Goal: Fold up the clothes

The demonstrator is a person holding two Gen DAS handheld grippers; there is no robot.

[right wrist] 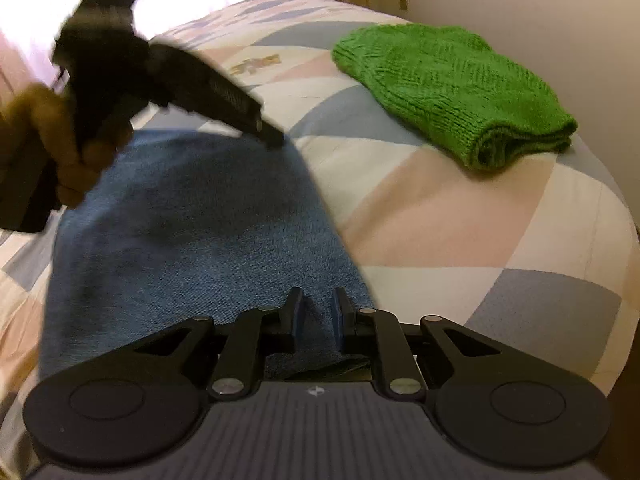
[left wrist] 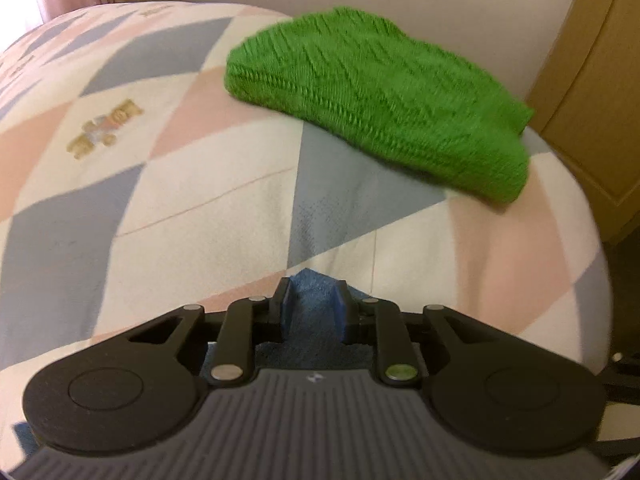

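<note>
My left tool (left wrist: 312, 308) is drawn narrow, with a corner of the blue cloth (right wrist: 192, 240) between its pads. My right tool (right wrist: 318, 314) is narrow too, its pads over the same cloth's near edge; whether they pinch it I cannot tell. The cloth lies lower left on the bed (right wrist: 440, 220). A folded green knit (right wrist: 452, 88) rests upper right.

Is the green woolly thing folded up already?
Folded. The green knit lies on the bed as a compact bundle, with doubled layers showing at its near end.
</note>
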